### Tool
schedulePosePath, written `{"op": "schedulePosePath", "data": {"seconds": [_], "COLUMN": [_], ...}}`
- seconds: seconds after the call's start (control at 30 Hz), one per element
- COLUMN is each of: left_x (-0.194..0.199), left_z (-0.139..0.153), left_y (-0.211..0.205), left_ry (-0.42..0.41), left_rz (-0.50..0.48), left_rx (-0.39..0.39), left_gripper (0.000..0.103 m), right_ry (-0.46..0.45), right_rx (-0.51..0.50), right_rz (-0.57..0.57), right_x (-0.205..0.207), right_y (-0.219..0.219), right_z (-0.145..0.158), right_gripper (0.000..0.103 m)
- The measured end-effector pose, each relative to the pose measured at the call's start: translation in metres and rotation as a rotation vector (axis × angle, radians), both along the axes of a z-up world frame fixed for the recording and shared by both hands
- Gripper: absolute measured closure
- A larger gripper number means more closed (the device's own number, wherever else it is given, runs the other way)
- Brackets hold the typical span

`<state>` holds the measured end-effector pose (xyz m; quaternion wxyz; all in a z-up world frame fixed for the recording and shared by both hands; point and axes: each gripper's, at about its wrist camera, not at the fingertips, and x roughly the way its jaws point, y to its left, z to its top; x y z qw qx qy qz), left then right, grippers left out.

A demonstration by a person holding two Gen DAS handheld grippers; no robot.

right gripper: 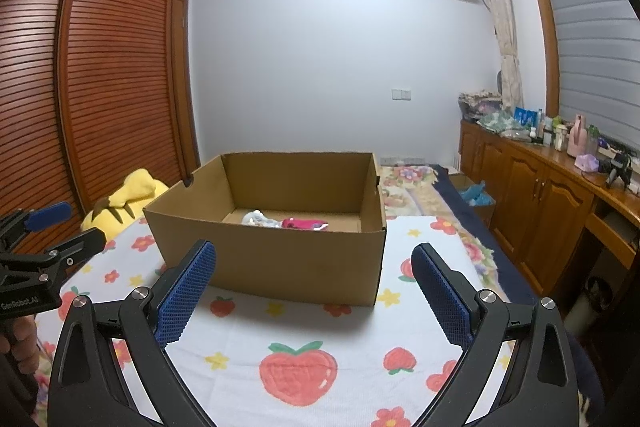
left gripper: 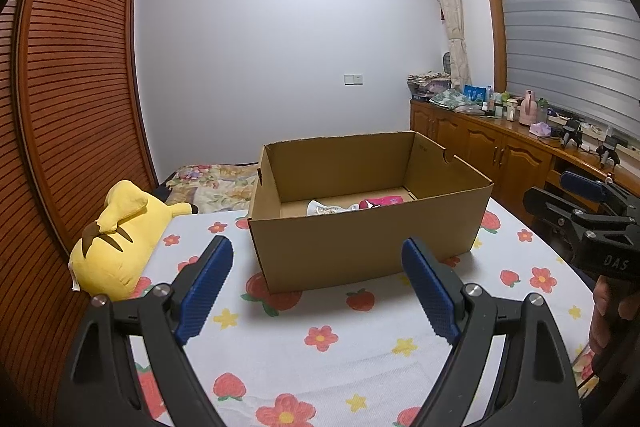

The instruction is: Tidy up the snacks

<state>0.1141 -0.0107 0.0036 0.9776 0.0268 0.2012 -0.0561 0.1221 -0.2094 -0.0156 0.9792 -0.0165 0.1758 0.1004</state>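
Observation:
An open cardboard box [left gripper: 360, 251] [right gripper: 280, 259] stands on a white cloth printed with strawberries and flowers [left gripper: 320, 347] [right gripper: 304, 339]. Inside lie a pink snack packet [left gripper: 380, 202] [right gripper: 304, 223] and a white packet [left gripper: 324, 207] [right gripper: 258, 219]. My left gripper [left gripper: 318, 259] hovers open just before the box's near wall, nothing between its blue pads [left gripper: 204, 287]. My right gripper [right gripper: 314, 263] is likewise open and empty in front of the box. Each gripper shows at the edge of the other's view, the right one [left gripper: 580, 203] and the left one [right gripper: 44, 227].
A yellow plush toy [left gripper: 116, 239] [right gripper: 128, 199] lies left of the box beside a slatted wooden wardrobe [left gripper: 72, 87]. A wooden cabinet [left gripper: 492, 147] [right gripper: 540, 195] with bottles and clutter runs along the right. A bed with a floral cover [right gripper: 416, 187] lies behind.

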Motion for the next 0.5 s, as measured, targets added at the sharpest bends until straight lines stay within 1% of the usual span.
{"op": "schedulePosePath", "data": {"seconds": [0.5], "left_x": [0.0005], "left_z": [-0.0030], "left_y": [0.0023], "left_ry": [0.007], "left_rz": [0.004], "left_rx": [0.000], "left_gripper": [0.016], "right_ry": [0.002], "right_rx": [-0.002], "right_rz": [0.003], "right_x": [-0.0008], "right_y": [0.0004], "right_z": [-0.0008], "right_gripper": [0.003]}}
